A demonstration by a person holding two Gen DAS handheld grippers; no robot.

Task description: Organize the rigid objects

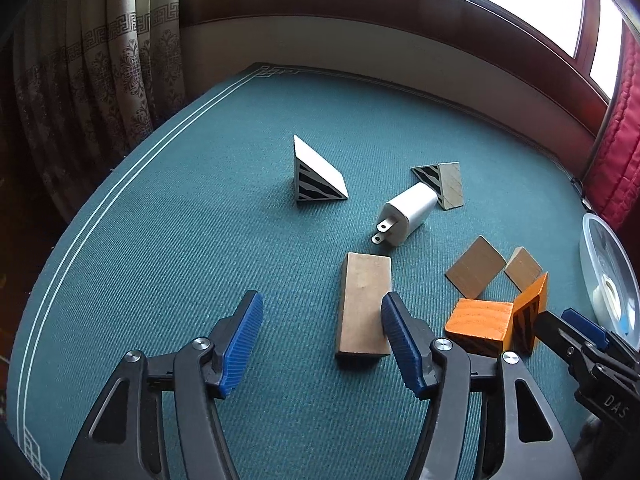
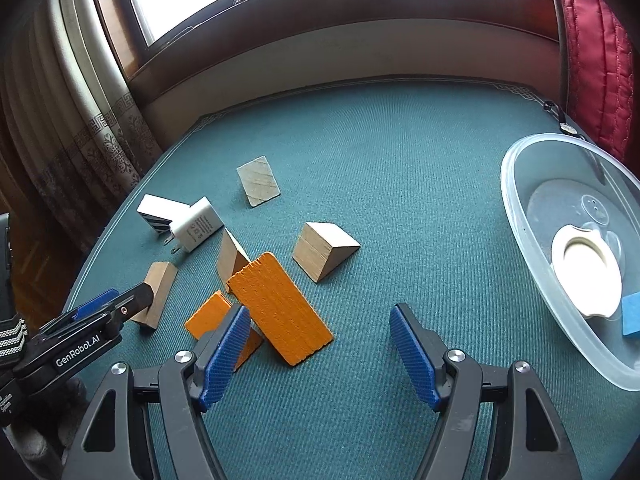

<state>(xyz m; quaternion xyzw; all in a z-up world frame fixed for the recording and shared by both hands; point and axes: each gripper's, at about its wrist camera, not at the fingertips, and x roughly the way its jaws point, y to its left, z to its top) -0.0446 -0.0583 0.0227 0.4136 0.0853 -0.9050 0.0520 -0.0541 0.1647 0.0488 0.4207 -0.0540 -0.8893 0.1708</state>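
Blue ribbed pads are sitting nearest the lens: the left claw (image 1: 322, 346) is standing open and gripping nothing, its right pad just beside the near end of a plain wooden plank (image 1: 364, 306) lying flat on the bench (image 1: 160, 240). Whether that pad is touching the plank cannot be told. The right claw (image 2: 316, 354) is standing wide as well, empty, with its left pad close in front of the orange pieces.

Teal woven cloth with a pale line border is covering the bench. At the far right a clear plastic tub (image 2: 520, 216) is holding a white ring-shaped piece (image 2: 586, 270) and a blue block (image 2: 632, 314). Behind the bench, a patterned beige curtain (image 1: 100, 60) is hanging at the left, a red quilted fabric (image 2: 592, 52) at the right, and a dark wooden sill is running below bright windows.

Crowding the middle of the bench, an orange painted slab (image 2: 280, 308) with a rough grain is leaning tilted over a second orange block (image 2: 212, 316), just in front of the right claw. Beyond them a plain wooden wedge (image 2: 324, 250) is resting alone, and a narrower wooden wedge (image 2: 232, 258) is standing against the orange slab. Further off, a white striped prism (image 1: 318, 172) is sitting apart on the left, while a smooth white plug adapter (image 1: 406, 214), prongs pointing near, is lying against a striped wooden wedge (image 1: 442, 184).
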